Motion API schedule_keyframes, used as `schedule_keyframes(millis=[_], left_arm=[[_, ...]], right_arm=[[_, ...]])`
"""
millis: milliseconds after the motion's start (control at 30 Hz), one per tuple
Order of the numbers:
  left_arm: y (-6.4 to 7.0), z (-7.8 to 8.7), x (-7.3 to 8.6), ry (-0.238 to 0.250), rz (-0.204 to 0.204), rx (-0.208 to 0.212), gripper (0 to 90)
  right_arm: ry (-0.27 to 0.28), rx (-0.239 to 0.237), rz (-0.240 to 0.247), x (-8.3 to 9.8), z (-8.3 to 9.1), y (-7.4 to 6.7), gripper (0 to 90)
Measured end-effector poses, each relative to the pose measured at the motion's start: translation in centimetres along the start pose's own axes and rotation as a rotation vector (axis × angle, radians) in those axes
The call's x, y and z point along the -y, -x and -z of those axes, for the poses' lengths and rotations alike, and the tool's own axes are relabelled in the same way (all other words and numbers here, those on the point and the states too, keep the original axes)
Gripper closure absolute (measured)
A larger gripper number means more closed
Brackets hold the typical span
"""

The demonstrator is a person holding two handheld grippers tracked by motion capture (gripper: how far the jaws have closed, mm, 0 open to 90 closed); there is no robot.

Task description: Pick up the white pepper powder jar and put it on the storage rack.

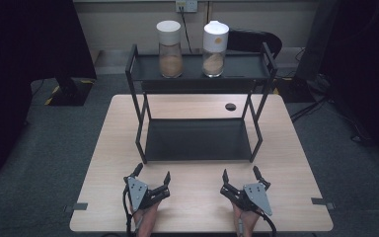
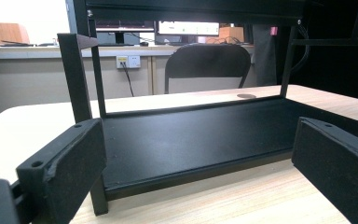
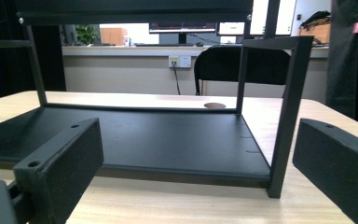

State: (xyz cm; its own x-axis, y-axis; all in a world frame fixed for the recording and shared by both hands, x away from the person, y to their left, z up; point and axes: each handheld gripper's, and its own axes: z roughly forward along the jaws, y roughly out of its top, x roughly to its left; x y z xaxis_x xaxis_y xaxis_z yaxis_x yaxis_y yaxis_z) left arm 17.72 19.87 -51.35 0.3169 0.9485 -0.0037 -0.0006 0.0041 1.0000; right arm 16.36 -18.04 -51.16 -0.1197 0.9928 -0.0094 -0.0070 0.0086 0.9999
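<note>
Jars stand side by side on the top shelf of a black rack, in the upper middle of the high view. The left jar has a flat white lid and brown powder inside. The right jar has a rounded white lid and brown powder too. The two jars are near each other but apart.

The rack sits on a light wood table. Its bottom shelf is in the middle of the picture and has nothing on it. In the left gripper view the bottom shelf is just past the jaws, and in the right gripper view it is there too.

The left gripper rests low in the picture, left of the middle, on the table in front of the rack. Its jaws are spread wide and hold nothing. The right gripper rests low and right of the middle. Its jaws are spread wide too, with nothing between them. Both grippers are well apart from the jars.

A small dark round hole is in the table behind the rack. A black chair stands past the table.
</note>
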Motion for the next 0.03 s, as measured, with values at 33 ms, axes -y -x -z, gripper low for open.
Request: schedule_keyframes(millis=[33], left_arm=[[0.00,0.00,0.01,0.000,0.000,0.000,2.6]], right_arm=[[0.004,-0.001,0.005,0.07,0.03,-0.03,0.8]])
